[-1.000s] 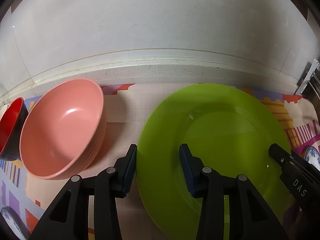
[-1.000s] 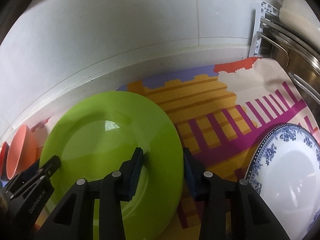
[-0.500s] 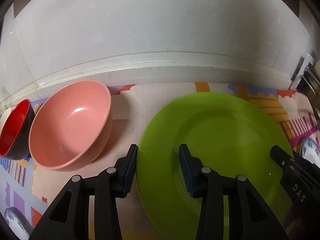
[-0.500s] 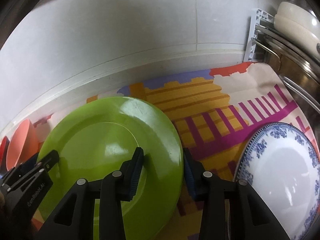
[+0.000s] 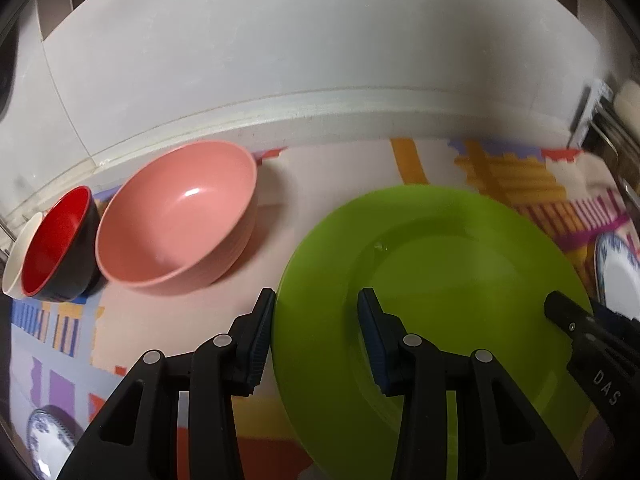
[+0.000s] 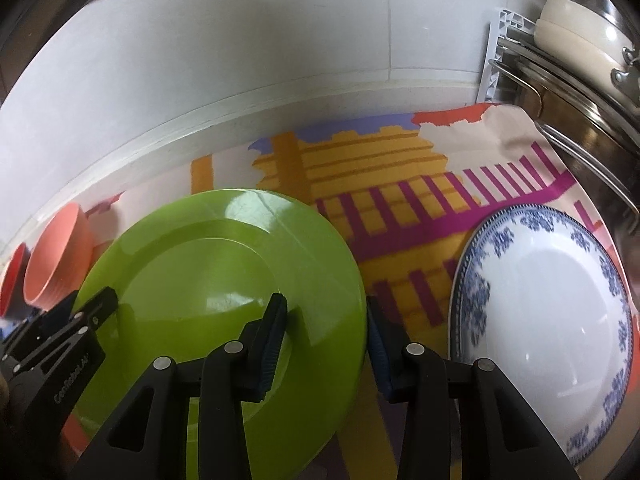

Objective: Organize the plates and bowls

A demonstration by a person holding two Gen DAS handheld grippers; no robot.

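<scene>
A lime green plate [image 5: 440,272] [image 6: 208,264] hangs over the patterned mat, gripped from both sides. My left gripper [image 5: 316,300] is shut on its left rim, one pad under the edge and one on the plate's face. My right gripper [image 6: 326,304] is shut on the right rim in the same way. Each gripper shows at the far edge of the other's view. A stack of pink bowls [image 5: 176,216] stands left of the plate, with a red and black bowl [image 5: 54,240] and a white bowl [image 5: 18,256] beyond it. To the right lies a white plate with blue flowers [image 6: 552,312].
A colourful mat [image 6: 400,168] covers the counter up to the white tiled wall. A metal rack with pots and a cream lid [image 6: 580,92] stands at the far right. Another blue-patterned dish [image 5: 44,440] lies at the near left.
Both grippers have carried the green plate to the right along the counter. The pink bowls have fallen back to the left, and the blue-flowered plate is closer.
</scene>
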